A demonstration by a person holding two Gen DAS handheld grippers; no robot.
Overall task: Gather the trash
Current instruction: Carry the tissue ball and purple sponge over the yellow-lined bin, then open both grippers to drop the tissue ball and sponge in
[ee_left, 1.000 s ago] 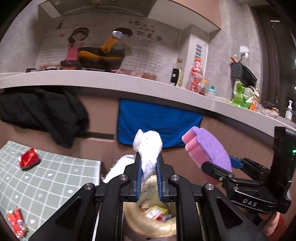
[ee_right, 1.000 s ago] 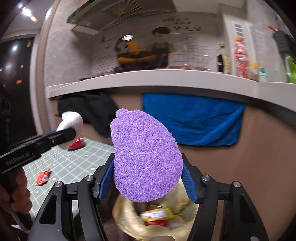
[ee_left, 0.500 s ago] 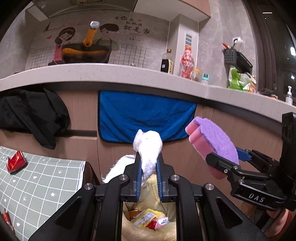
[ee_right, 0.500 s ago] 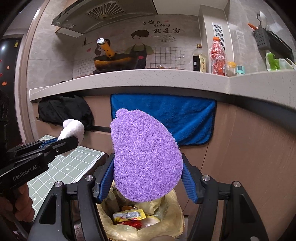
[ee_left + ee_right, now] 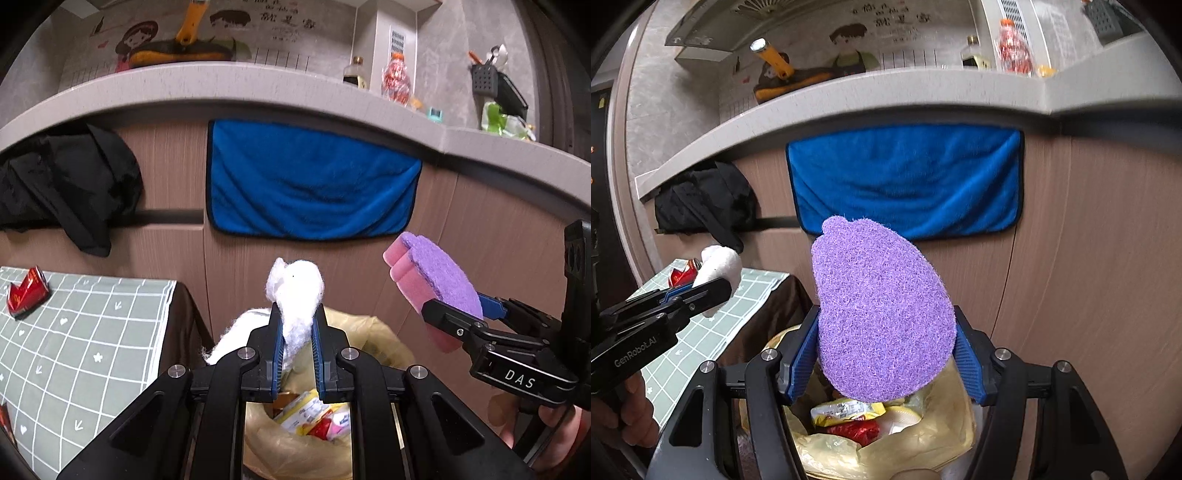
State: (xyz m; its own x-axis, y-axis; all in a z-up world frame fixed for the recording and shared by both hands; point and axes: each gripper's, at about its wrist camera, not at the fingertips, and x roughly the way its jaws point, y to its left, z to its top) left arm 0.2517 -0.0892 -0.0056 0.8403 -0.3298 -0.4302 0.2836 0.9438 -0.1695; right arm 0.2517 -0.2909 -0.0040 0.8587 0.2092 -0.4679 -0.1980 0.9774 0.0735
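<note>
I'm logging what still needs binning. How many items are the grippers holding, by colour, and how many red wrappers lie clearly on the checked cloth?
White wad in left gripper: 1
Purple sponge in right gripper: 1
Red wrapper on checked cloth: 1
Total: 3

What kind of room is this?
Most likely a home kitchen: a stone counter carries bottles, a range hood hangs above, and a utensil rack is on the wall.

- A fluffy white wad (image 5: 295, 295) is pinched between blue pads, above the bin
- A purple and pink sponge (image 5: 882, 317) is held flat side up
- The yellow trash bag (image 5: 886, 446) sits open below, with wrappers inside
</note>
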